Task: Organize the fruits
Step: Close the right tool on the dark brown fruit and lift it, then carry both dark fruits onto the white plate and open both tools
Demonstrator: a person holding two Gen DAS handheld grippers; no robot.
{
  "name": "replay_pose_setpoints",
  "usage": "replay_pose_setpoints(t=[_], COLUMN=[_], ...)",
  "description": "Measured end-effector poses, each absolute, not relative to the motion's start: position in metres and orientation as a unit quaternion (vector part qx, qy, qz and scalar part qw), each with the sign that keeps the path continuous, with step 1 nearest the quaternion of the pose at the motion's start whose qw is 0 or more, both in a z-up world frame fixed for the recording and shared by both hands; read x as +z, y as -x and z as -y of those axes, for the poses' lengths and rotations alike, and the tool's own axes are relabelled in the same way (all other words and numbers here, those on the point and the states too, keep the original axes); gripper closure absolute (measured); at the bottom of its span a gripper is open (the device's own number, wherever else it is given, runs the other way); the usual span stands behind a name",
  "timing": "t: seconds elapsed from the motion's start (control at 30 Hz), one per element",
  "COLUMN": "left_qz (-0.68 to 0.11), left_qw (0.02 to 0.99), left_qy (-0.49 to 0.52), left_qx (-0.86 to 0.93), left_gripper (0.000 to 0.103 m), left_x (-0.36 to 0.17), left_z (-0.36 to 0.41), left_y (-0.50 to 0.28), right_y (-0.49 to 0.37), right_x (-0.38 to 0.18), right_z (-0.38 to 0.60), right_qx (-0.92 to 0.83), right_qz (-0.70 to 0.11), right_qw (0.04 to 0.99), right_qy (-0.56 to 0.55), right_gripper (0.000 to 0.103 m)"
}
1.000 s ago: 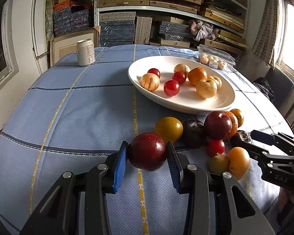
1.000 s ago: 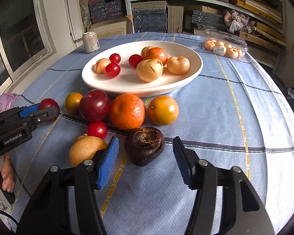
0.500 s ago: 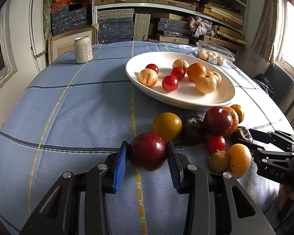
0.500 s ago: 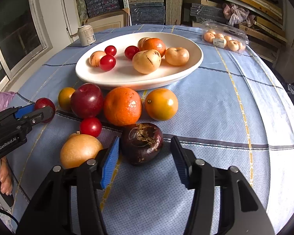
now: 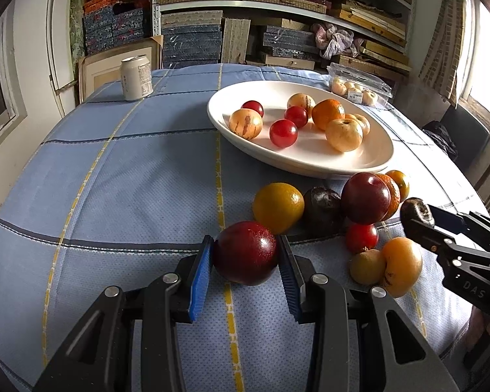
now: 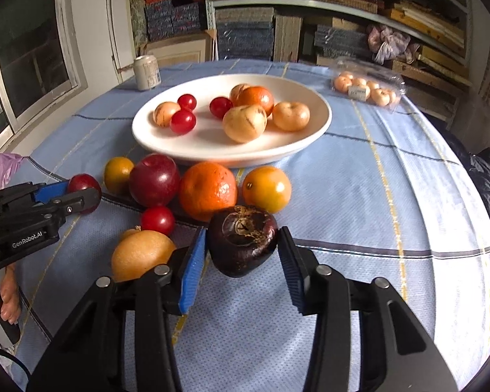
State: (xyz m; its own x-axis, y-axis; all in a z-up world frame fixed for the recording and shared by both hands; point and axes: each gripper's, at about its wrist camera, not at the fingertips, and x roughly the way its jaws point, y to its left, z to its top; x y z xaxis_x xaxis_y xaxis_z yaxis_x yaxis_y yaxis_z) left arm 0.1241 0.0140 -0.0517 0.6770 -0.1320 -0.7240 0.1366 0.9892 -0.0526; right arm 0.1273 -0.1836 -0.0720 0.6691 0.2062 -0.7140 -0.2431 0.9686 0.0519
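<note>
The blue checked tablecloth carries a white oval plate holding 8 small fruits, with a can and a clear fruit punnet behind it. Only the left wrist view shows the left gripper clamped on a dark red plum; only the right wrist view shows the right gripper, its pads touching both sides of a dark purple fruit. Loose oranges, plums and tomatoes crowd between both tools and the plate.
</note>
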Motion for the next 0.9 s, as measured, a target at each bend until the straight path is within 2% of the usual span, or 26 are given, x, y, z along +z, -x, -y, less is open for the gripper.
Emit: replay_pose_setpoints(t=[0.13, 0.4, 0.53, 0.63, 0.73, 0.9], left_qz=[-0.381, -0.321, -0.294, -0.292, -0.302, -0.335], left_qw=[0.923, 0.946, 0.955, 0.955, 0.951, 0.940], left_qy=[0.000, -0.009, -0.019, -0.024, -0.024, -0.019], left_qx=[-0.059, -0.045, -0.042, -0.048, -0.057, -0.063], left_gripper=[0.063, 0.063, 0.063, 0.063, 0.063, 0.063], left_x=[-0.042, 0.043, 0.083, 0.091, 0.085, 0.048], left_z=[-0.018, -0.027, -0.015, -0.001, 0.014, 0.032], left_y=[-0.122, -0.139, -0.164, -0.183, -0.210, -0.255], right_y=[-0.116, -0.096, -0.109, -0.131, -0.169, -0.226], right_x=[-0.054, 0.101, 0.145, 0.146, 0.124, 0.054], right_z=[0.199, 0.254, 0.258, 0.251, 0.232, 0.207], right_qx=[0.121, 0.116, 0.121, 0.135, 0.147, 0.155], right_qz=[-0.360, -0.200, -0.151, -0.158, -0.196, -0.279], right_qw=[0.925, 0.971, 0.978, 0.975, 0.967, 0.947], right_qy=[-0.004, -0.058, -0.073, -0.078, -0.066, -0.037], right_gripper=[0.060, 0.060, 0.060, 0.060, 0.060, 0.060])
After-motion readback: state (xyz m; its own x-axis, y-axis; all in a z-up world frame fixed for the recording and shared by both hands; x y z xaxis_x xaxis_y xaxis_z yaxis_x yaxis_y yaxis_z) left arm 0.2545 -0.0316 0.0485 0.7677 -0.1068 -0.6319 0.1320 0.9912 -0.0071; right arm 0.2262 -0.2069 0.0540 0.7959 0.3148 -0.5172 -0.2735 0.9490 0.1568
